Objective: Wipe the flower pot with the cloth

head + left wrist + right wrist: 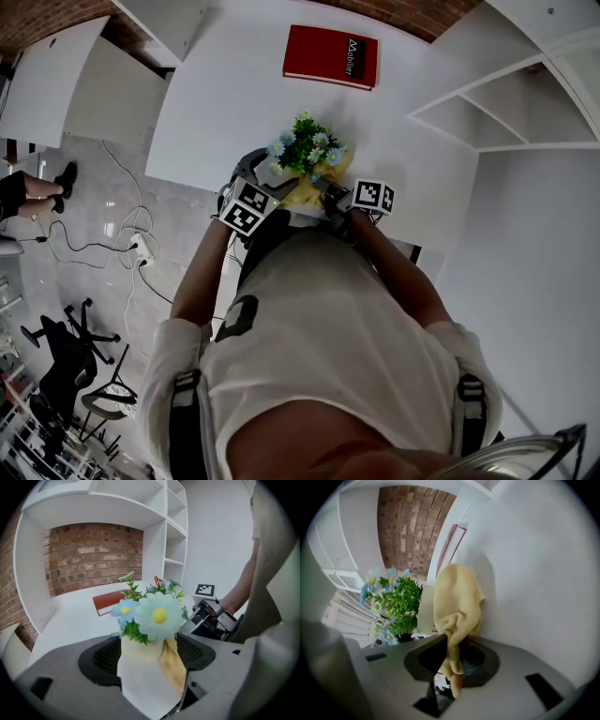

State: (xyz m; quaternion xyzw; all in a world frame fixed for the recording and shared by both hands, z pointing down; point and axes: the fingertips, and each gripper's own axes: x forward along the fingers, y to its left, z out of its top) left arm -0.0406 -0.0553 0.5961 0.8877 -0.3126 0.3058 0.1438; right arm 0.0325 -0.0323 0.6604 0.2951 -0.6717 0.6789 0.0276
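A cream flower pot full of blue and white daisies stands near the front edge of the white table. My left gripper is shut on the pot, one jaw on each side. A yellow cloth hangs pinched in my right gripper and lies against the pot's side. In the head view the flowers sit between the left gripper and the right gripper, with the cloth just below them; the pot itself is mostly hidden there.
A red book lies at the back of the table. White shelves stand to the right and a brick wall behind. On the floor to the left are cables and an office chair.
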